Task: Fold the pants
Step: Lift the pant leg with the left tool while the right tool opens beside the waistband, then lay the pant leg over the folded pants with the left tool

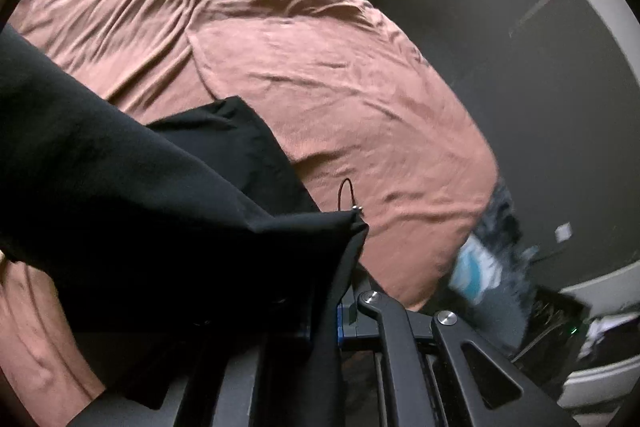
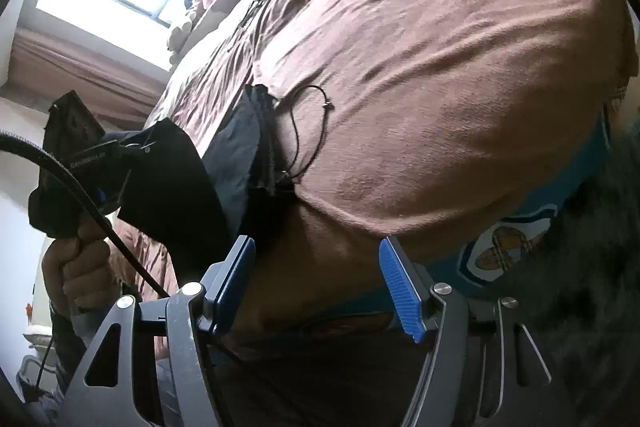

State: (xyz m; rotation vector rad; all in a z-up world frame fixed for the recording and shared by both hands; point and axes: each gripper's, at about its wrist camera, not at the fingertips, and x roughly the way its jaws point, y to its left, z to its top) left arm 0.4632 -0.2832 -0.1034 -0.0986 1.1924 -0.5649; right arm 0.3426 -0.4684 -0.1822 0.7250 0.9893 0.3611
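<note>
pants (image 1: pixel 132 211) pinched at a waist corner in the shut left fingers (image 1: pixel 340 307), draped dark across the bed (image 1: pixel 320 75), drawcord (image 2: pixel 304 131) trailing over the pink cover. right fingers (image 2: pixel 320 287) parted about halfway, empty, low beside the bed edge, near the waistband. looks like the spreading step, before any fold. next, probably: take the other waist corner with the right, pull the waist taut, lay the legs flat without snagging the cord.
</note>
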